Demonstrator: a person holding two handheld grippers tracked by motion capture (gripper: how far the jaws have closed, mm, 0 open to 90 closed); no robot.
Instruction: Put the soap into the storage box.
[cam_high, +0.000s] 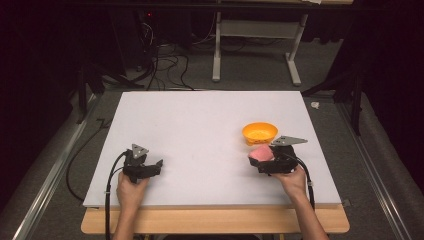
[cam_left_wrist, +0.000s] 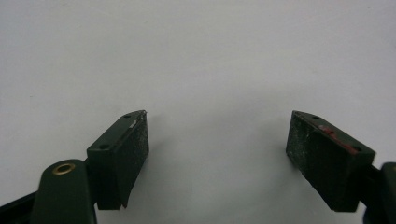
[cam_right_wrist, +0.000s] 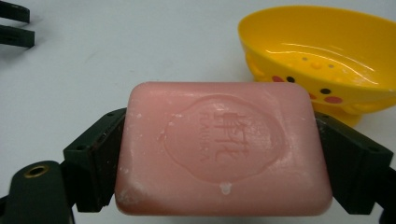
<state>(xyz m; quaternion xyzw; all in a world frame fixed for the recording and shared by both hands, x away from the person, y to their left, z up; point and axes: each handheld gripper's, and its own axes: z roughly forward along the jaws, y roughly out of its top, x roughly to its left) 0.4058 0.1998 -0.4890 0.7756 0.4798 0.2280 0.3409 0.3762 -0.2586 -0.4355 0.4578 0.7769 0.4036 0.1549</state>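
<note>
Beside the yellow bowl (cam_right_wrist: 317, 56), right gripper (cam_right_wrist: 219, 154) clamps pink soap (cam_right_wrist: 222, 149); left gripper (cam_left_wrist: 217, 158) gapes empty

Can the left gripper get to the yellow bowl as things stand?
Probably yes: the left gripper is open and holds nothing, with bare board between it and the yellow bowl.

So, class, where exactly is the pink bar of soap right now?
The pink soap is clamped between the right gripper's fingers, on the table's right side in the high view, just short of the yellow bowl.
</note>
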